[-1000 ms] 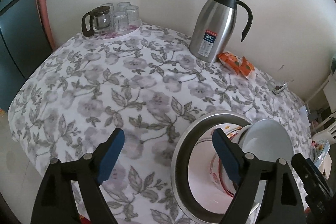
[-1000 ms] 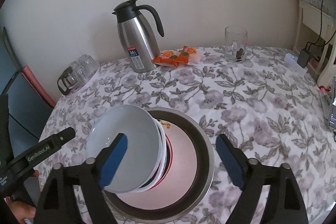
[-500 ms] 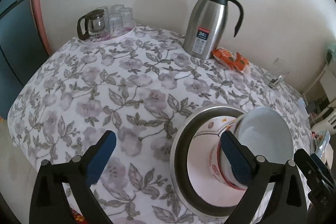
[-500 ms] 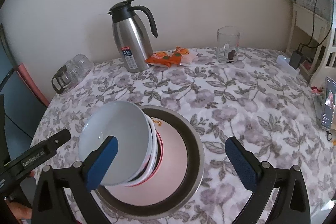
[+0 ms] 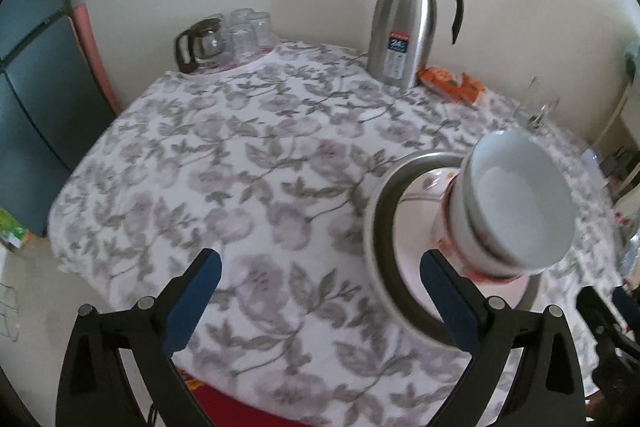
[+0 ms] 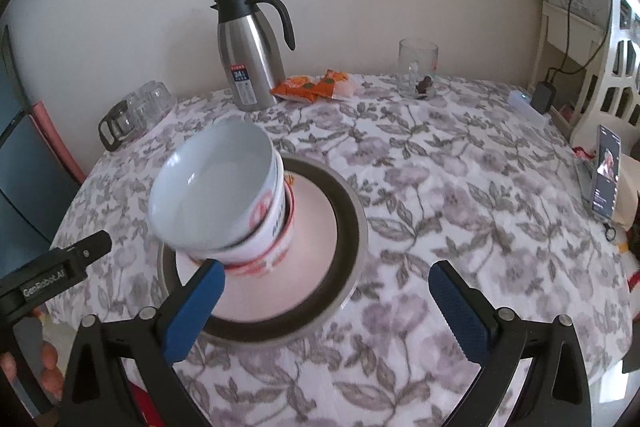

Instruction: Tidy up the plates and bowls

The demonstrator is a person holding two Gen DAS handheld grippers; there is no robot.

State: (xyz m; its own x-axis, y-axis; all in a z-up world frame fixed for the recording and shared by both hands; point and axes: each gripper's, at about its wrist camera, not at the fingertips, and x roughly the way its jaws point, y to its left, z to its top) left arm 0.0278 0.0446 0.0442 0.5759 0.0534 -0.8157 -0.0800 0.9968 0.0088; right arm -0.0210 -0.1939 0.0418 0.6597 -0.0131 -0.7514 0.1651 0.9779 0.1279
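Observation:
A stack of nested white bowls with red print (image 5: 508, 215) (image 6: 224, 195) stands on a pinkish plate (image 6: 316, 227) inside a wide metal dish (image 5: 384, 227) (image 6: 352, 223) on the flowered tablecloth. The stack leans. My left gripper (image 5: 320, 287) is open and empty, held back near the table's front edge, left of the dish. My right gripper (image 6: 328, 291) is open and empty, over the dish's near rim, with the bowls just beyond its left finger.
A steel thermos jug (image 5: 404, 27) (image 6: 252, 55), an orange snack packet (image 6: 316, 87) and a glass mug (image 6: 418, 71) stand at the back. A tray of glasses with a small pot (image 5: 224, 39) is back left. A phone (image 6: 606, 175) lies at the right edge.
Both grippers have pulled back and up from the dish, so the table looks farther away. The bowl stack stays on the plate in the dish.

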